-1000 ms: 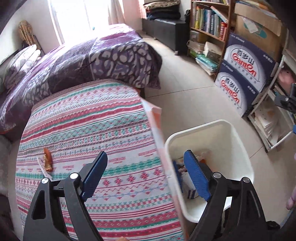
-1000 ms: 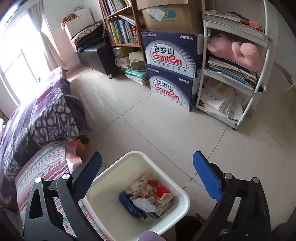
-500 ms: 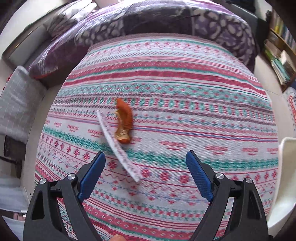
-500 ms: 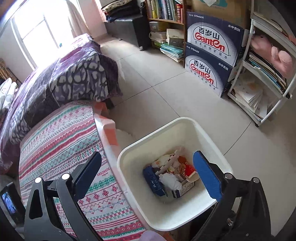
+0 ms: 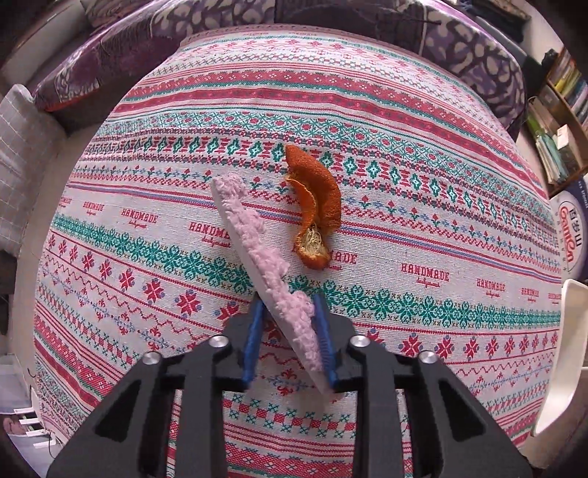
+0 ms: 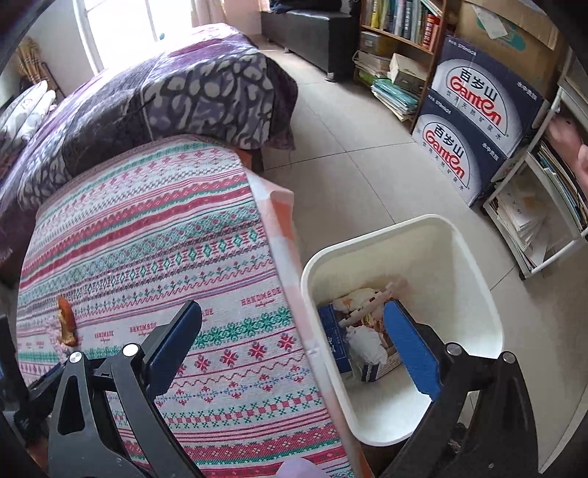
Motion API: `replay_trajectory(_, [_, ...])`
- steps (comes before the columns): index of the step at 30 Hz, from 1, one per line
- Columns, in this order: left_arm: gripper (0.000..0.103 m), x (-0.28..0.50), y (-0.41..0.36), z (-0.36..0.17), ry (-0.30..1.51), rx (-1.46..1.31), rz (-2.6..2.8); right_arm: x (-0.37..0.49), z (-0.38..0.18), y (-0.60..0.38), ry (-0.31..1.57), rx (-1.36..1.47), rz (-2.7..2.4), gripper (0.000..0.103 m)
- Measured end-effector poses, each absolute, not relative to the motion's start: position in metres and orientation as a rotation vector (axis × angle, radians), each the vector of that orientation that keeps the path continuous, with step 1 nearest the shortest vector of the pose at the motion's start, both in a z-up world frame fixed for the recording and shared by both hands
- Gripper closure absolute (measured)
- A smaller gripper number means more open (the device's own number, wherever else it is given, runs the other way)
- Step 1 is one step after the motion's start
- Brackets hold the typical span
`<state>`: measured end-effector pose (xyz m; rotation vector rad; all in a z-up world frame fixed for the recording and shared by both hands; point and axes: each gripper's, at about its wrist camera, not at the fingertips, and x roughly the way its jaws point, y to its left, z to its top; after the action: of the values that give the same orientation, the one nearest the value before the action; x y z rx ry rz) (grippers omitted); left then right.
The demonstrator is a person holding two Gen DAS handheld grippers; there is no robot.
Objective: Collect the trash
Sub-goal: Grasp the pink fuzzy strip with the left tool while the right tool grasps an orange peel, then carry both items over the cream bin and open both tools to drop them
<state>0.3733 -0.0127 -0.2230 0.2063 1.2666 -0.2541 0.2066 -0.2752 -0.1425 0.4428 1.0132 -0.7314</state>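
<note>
A long pale pink fuzzy strip lies slanted on the patterned tablecloth. My left gripper points down at it, its jaws closing, and the blue pads press the strip's near end. A curled orange peel rests on the cloth just right of the strip, apart from the gripper. In the right wrist view the peel shows far left. My right gripper hangs open with nothing in it, straddling the table's edge and the white bin. The bin holds several pieces of trash.
Purple patterned bedding borders the table's far side. Two stacked Ganten boxes, a bookshelf and a white rack of papers line the tiled floor beyond the bin. A grey cushion sits left of the table.
My left gripper swung from the bin to over the table, dropped to the pink strip and closed its jaws on it. The right gripper shifted from above the bin towards the table's edge.
</note>
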Motion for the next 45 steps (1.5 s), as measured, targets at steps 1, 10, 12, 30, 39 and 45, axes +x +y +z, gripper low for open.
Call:
replay_trajectory(1, [0.092, 0.375, -0.006, -0.221, 1.267, 0.192, -0.261, 0.212, -0.146, -0.268, 1.022, 0.427, -0.707, 0.008])
replay_trajectory(10, [0.093, 0.392, 0.060, -0.174, 1.175, 0.081, -0.240, 0.263, -0.172, -0.207, 1.059, 0.353, -0.497, 0.008])
replay_trajectory(12, [0.093, 0.396, 0.073, -0.156, 1.136, 0.048, -0.221, 0.281, -0.176, -0.188, 1.054, 0.351, -0.446, 0.008])
replay_trajectory(30, [0.093, 0.407, 0.142, -0.084, 0.977, -0.138, -0.140, 0.400, -0.226, -0.053, 1.139, 0.148, -0.226, 0.036])
replay_trajectory(39, [0.093, 0.408, 0.150, -0.090, 0.991, -0.156, -0.116, 0.402, -0.199, -0.071, 1.088, 0.252, -0.246, 0.087])
replay_trajectory(45, [0.093, 0.399, 0.140, -0.076, 0.925, -0.134, -0.103, 0.385, -0.155, -0.082, 0.987, 0.265, -0.261, 0.087])
